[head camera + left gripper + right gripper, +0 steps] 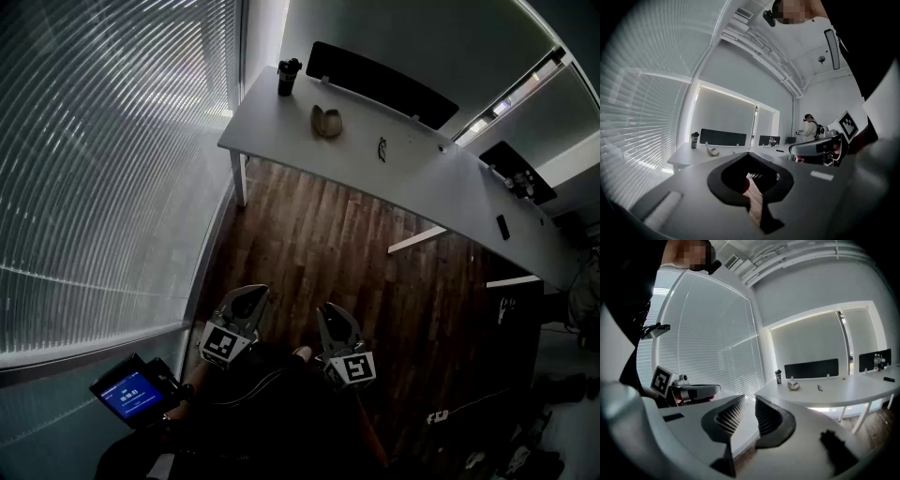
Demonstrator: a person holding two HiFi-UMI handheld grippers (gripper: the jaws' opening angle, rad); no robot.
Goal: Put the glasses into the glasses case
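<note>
1. While both grippers hang low over the wooden floor [375, 272], well short of the glasses case [326, 122], that tan case sits on the white tabletop [422, 183] near its left end and looks to be lying open.
2. The glasses [382, 148] lie on the tabletop just to the right of the glasses case as the head view shows it. They are apart from the case and not in it.
3. A dark cup [288, 76] stands upright to the left of the glasses case, close to the corner of the tabletop.
4. A dark partition screen [380, 82] runs along the far edge behind the glasses case.
5. The left gripper [248, 296] points roughly toward the glasses case from far off. Its own view shows the jaw tips brought together with nothing caught between them.
6. The right gripper [328, 314] is alongside it, equally far from the glasses case. Its jaws stand a narrow gap apart, and only the floor and window blinds [103, 159] show through that gap.
7. In the left gripper view, a person [809, 127] stands far to the right of the glasses case, at the back of the room.
</note>
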